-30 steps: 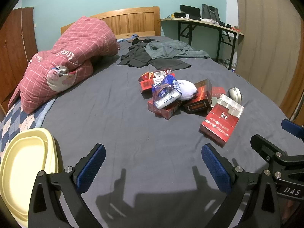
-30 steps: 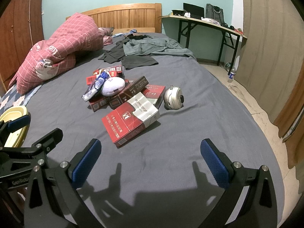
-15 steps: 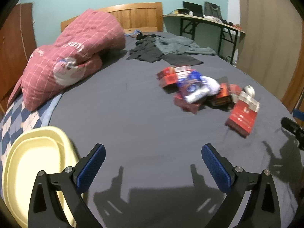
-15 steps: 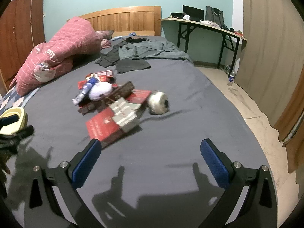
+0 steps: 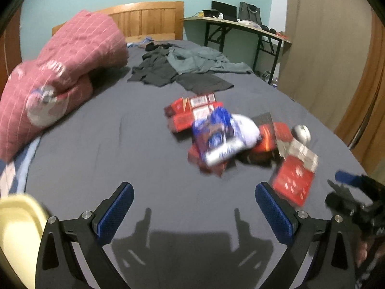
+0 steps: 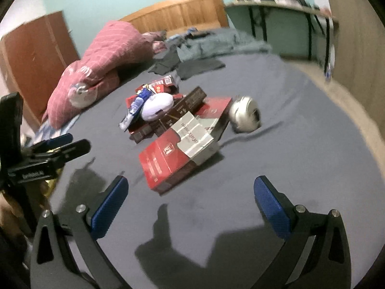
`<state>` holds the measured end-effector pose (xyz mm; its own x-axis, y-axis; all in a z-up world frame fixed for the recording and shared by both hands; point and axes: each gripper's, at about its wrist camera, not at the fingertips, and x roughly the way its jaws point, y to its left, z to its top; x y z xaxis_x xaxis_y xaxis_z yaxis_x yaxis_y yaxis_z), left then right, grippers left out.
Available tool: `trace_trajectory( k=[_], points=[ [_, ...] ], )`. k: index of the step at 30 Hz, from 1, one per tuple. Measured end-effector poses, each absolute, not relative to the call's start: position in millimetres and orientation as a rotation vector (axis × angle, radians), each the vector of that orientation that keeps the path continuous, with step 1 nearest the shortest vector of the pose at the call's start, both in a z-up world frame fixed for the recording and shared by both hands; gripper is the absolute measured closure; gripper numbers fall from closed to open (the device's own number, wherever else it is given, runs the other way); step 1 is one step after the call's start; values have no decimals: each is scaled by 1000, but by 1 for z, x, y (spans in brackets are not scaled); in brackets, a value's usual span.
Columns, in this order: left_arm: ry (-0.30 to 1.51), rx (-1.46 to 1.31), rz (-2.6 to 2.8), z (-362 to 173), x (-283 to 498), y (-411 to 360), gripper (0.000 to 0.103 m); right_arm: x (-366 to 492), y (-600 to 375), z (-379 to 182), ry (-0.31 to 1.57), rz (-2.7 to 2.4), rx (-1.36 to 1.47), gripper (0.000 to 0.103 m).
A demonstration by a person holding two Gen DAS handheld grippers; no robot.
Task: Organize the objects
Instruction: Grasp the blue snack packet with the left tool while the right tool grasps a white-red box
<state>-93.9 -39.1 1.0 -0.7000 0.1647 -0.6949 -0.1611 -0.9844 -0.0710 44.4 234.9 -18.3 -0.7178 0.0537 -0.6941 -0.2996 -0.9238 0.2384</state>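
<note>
Hovering wide open and empty, right gripper and left gripper; risking (mid-frame) toppling the stacked red carton pile.

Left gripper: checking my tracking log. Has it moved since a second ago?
Yes. The left gripper swung left, then back right: the yellow tray grew, then shrank.

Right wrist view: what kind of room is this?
Most likely a bedroom: a bed with a wooden headboard, a folded pink quilt and loose clothes on the grey sheet, and a desk by the wall.
</note>
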Motion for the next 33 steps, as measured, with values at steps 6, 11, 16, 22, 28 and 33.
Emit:
trace_trajectory(
  k=[6,11,16,22,28,33],
  points=[
    [-17,-1115,2724,-1,-143,-17,0,21,244,-30,647,2625,-1063,0],
    [-148,-1156,2696,-12,-184,-13,0,11,258,-40,798,2574,-1037,0],
    [-220,-1152,2691,-31,-206,-20,1,4,254,-43,751,2597,-1022,0],
    [-259,-1136,2662,-50,-213,-24,12,-11,251,-47,754,2648,-1043,27],
    [-291,-1098,2624,-47,-212,-30,47,-12,247,-46,739,2673,-1050,59],
    [-285,-1061,2631,-44,-204,-35,58,-11,245,-43,741,2690,-1047,65]
  ],
)
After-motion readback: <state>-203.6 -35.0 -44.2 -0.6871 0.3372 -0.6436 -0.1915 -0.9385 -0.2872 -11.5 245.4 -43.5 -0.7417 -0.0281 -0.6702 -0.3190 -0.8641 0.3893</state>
